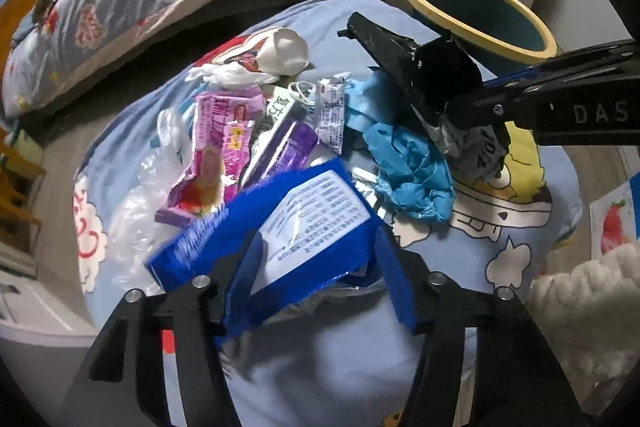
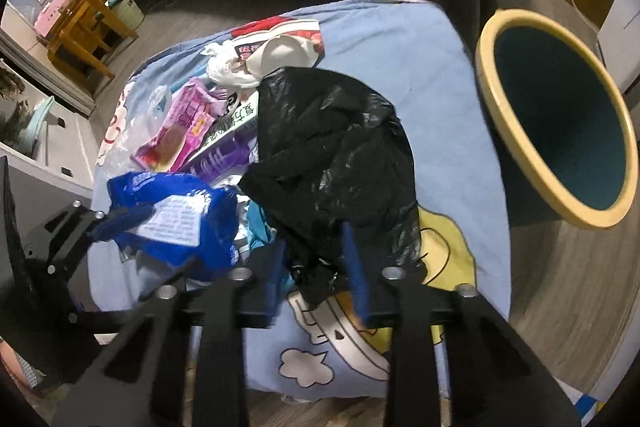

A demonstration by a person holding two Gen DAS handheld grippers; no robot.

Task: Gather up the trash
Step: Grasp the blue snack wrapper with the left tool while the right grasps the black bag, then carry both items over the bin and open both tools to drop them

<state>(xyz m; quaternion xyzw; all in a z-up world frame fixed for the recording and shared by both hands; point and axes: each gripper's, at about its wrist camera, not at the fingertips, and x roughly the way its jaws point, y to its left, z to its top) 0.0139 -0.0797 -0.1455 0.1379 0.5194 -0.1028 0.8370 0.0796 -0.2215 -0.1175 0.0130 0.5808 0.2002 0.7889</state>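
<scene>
Left wrist: my left gripper (image 1: 320, 259) clamps the blue wrapper (image 1: 288, 223); right gripper (image 2: 316, 267) pinches the black bag (image 2: 336, 147) (bin (image 2: 500, 115) nearby).

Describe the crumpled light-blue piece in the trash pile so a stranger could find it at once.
Start at the cartoon-print blue cushion beside the yellow-rimmed bin. On the pile's bin side lies the crumpled blue piece, between the blue packet and the black bag. Alone there, it is plain, matte and unprinted.
</scene>
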